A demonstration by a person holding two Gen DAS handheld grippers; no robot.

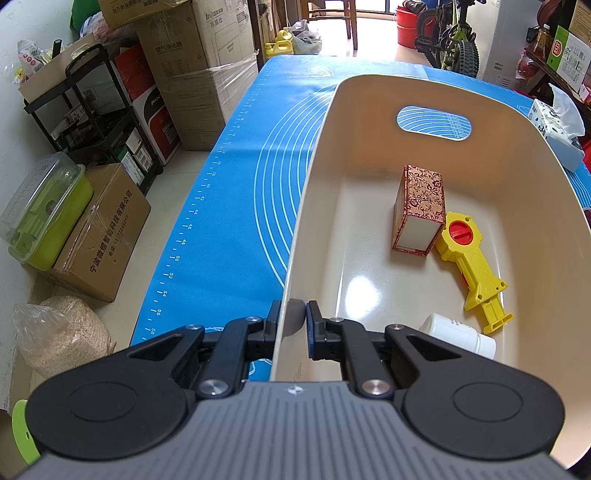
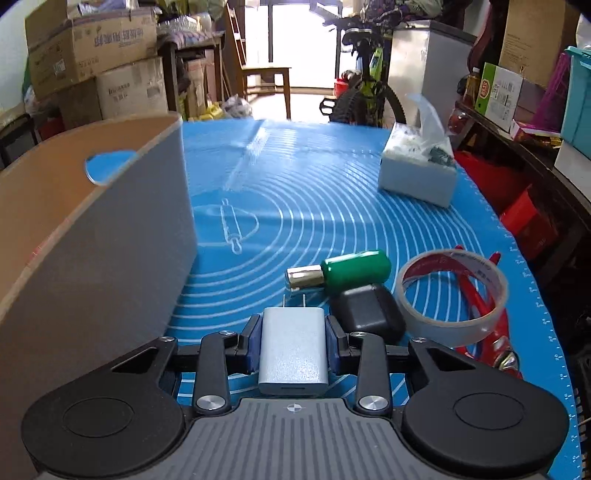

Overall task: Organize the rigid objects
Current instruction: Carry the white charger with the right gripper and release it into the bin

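Left wrist cam: sits right behind the left gripper [image 1: 293,319], high, angled down over the near left wall of the bin [image 1: 314,177] and into it, facing the far end of the table. Very close to the wall; floor and boxes visible off the left table edge.

Right wrist cam: behind the right gripper [image 2: 293,345], low, nearly level with the blue mat [image 2: 295,192], facing the same way. It sits outside the bin [image 2: 110,236], right of it.

Overlap: bin with its handle cutout, mat, tissue box [image 1: 554,129] [image 2: 417,173], bicycle [image 1: 454,33] [image 2: 365,85] and doorway at the far end.
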